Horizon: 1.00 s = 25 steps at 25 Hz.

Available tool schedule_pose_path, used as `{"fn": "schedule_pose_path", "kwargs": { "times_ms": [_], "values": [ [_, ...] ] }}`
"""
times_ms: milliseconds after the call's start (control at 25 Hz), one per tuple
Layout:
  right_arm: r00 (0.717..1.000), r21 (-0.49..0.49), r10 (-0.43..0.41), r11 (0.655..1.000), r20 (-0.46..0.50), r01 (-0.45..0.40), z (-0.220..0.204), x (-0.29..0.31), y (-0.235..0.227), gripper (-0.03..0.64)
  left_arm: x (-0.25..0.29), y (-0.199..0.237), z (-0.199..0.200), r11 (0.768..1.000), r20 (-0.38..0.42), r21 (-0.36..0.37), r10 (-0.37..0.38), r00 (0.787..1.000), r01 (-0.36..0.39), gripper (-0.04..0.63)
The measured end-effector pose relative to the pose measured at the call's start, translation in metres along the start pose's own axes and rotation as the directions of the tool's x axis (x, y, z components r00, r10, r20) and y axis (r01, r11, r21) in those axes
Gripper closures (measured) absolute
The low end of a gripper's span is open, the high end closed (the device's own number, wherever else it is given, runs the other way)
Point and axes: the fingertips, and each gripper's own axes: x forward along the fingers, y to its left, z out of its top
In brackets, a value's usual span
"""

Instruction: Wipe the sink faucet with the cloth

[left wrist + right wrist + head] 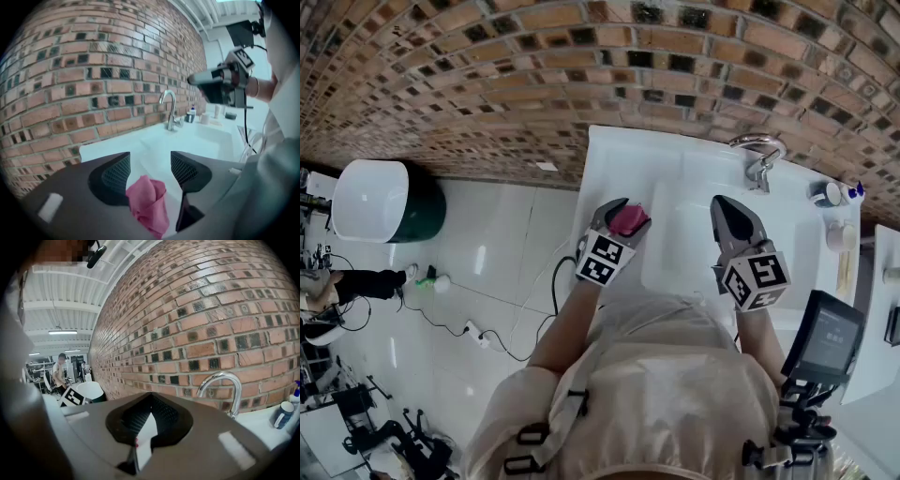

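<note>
Brick, rough and mottled brown with dark inset squares, forms the wall [487, 84] behind a smooth white sink [619, 159]. The faucet [757, 155], polished metal with a high arched spout, stands upright at the back of the sink close to the wall, well apart from both tools, with the open basin lying between. Just to its right on the counter stand a small bottle with a blue cap [855, 191] and, nearer the person, a pale cup [841, 235]. The left gripper [626, 214] hangs over the left part of the sink. Its dark, mesh-faced jaws stand fairly wide, with the cloth [149, 201], a soft pink crumpled bunch, caught between them and lifted off the counter. The cloth lies closer to one pad than the other. The right gripper [150, 401] is held over the basin nearer the faucet, its jaw tips meeting with nothing between them. Left of the sink, a rounded white bin on a dark green base [384, 200] stands on the glossy pale tiled floor [506, 244], across which thin cables [441, 323] trail. A dark screen on a mount [830, 336] sits at the person's right side.
</note>
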Motion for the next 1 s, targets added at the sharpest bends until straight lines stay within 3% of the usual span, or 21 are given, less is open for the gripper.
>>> {"fn": "schedule_pose_path", "kwargs": {
  "times_ms": [120,280,480,640,800,1000],
  "values": [
    [1.000,0.000,-0.004,1.000,-0.007,0.004,-0.005,0.001,-0.001,0.630,0.019,0.004,-0.033,1.000,-0.078,-0.024,-0.016,0.997,0.014,0.341],
    [0.999,0.012,-0.010,1.000,-0.035,0.010,-0.014,0.000,-0.002,0.630,0.025,0.008,-0.058,0.986,-0.110,-0.167,-0.032,0.993,0.013,0.336],
    [0.997,0.038,-0.028,0.999,-0.073,0.030,-0.026,0.002,-0.013,0.630,0.037,0.012,-0.096,0.994,-0.237,-0.114,-0.034,0.971,0.007,0.301],
    [0.995,0.054,-0.004,0.999,-0.098,0.009,-0.042,0.012,-0.020,0.630,0.054,0.018,-0.127,0.992,-0.321,-0.125,-0.018,0.947,-0.023,0.302],
    [0.994,0.061,0.011,0.998,-0.113,-0.004,-0.048,0.020,-0.024,0.630,0.056,0.028,-0.131,0.984,-0.300,-0.162,0.016,0.954,-0.067,0.315],
    [0.993,0.062,0.023,0.998,-0.117,-0.016,-0.049,0.030,-0.029,0.630,0.053,0.041,-0.128,0.977,-0.298,-0.184,0.048,0.953,-0.106,0.405]
  ]
}}
